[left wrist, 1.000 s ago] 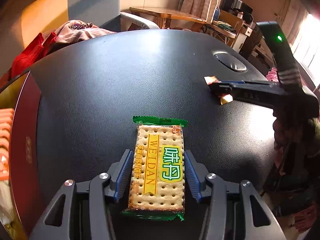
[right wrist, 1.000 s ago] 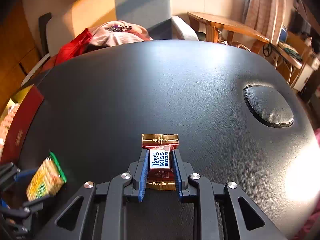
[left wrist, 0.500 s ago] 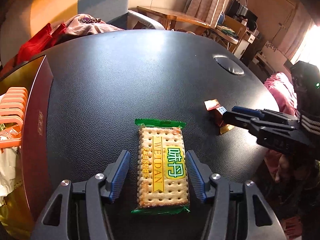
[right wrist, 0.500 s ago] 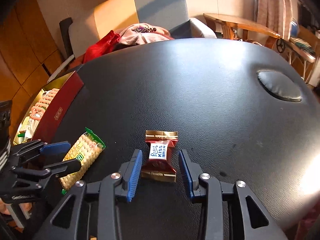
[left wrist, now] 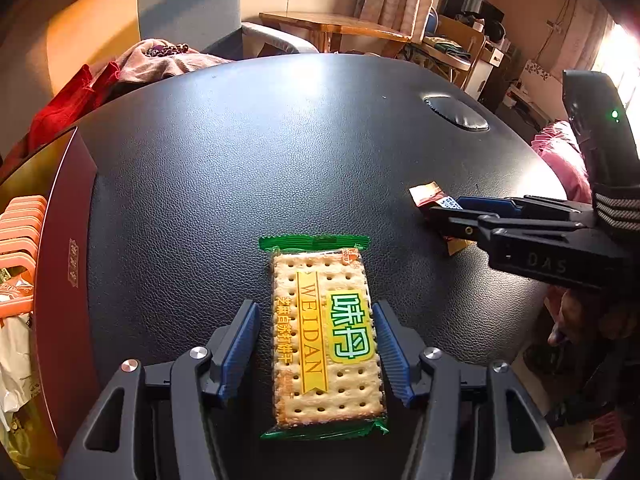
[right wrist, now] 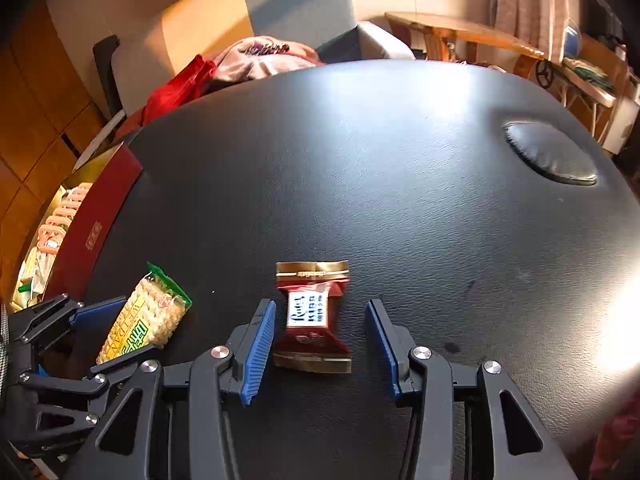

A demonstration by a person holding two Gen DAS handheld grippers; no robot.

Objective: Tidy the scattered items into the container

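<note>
Left hand-held gripper (left wrist: pixel 316 344) spread open around a cracker packet (left wrist: pixel 325 340) on the bench (left wrist: pixel 280 152). Right hand-held gripper (right wrist: pixel 320 336) open astride a wrapped chocolate (right wrist: pixel 311 318)

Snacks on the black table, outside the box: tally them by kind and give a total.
Cracker packet, between the open left claw: 1
Wrapped chocolate, between the open right claw: 1
Total: 2
The red box also holds items, not counted here.
</note>
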